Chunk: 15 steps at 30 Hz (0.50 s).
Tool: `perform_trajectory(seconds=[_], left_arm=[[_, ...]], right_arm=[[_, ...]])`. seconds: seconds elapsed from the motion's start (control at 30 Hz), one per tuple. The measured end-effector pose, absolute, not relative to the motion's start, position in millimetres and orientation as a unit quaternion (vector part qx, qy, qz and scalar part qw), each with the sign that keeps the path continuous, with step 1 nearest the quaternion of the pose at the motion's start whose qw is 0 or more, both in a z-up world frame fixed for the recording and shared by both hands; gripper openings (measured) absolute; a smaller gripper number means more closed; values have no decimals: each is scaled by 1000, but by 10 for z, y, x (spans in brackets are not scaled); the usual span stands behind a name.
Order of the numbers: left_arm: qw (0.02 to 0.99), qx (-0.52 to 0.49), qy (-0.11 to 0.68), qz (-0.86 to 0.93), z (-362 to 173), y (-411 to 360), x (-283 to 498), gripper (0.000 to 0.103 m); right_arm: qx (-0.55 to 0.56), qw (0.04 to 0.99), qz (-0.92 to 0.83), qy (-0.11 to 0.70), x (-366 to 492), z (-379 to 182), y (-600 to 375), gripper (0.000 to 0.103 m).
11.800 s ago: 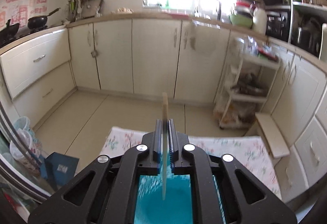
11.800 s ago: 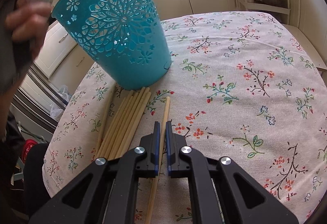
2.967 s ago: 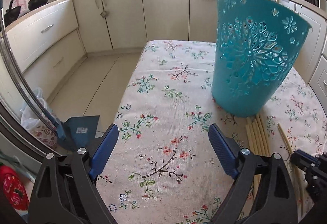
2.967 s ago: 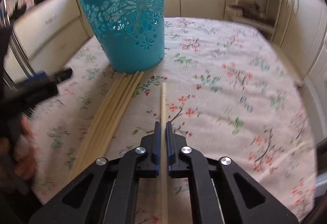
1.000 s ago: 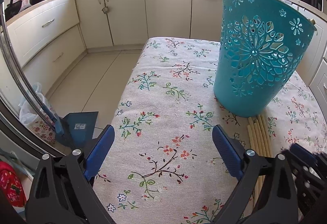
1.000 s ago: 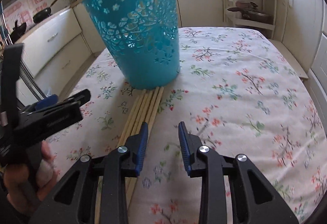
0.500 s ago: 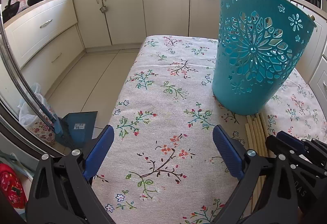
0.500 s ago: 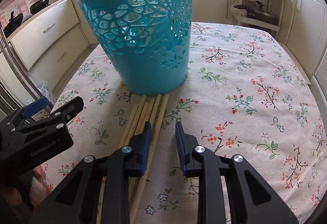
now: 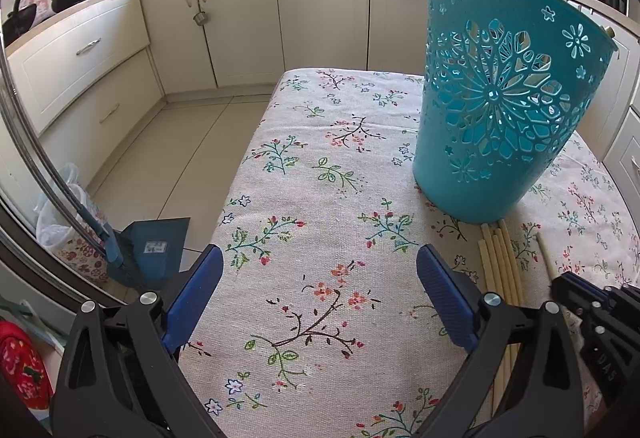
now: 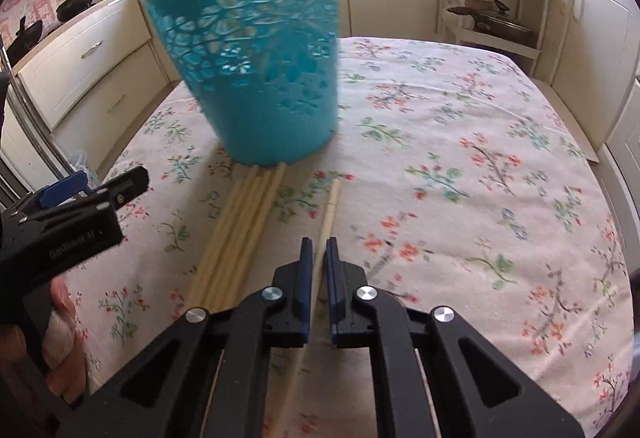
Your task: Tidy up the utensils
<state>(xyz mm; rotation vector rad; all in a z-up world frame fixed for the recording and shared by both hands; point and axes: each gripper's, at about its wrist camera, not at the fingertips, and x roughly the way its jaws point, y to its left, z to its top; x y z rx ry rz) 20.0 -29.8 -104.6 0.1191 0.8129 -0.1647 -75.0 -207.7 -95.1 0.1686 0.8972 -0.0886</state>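
Observation:
A teal cut-out basket stands on the floral tablecloth; it also shows in the right wrist view. Several pale wooden chopsticks lie bundled in front of it, also seen in the left wrist view. My right gripper is shut on a single chopstick that lies apart, right of the bundle. My left gripper is wide open and empty above bare cloth, left of the bundle; it shows at the left of the right wrist view.
Cream kitchen cabinets ring the table. A white shelf rack with a pan stands beyond the far edge. A blue dustpan and bags sit on the floor left of the table.
My right gripper was open over the bundle half a second ago; it has shifted right and closed on the single chopstick. The left gripper has stayed open and nearly still.

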Motion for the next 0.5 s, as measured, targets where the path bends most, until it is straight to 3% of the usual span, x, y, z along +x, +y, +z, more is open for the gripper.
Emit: perform_trajectory(seconds=[0.5], left_arm=[[903, 73, 413, -100, -1066, -378, 209, 93]], right_arm=[[126, 897, -21, 422, -790, -957, -2186, 7]])
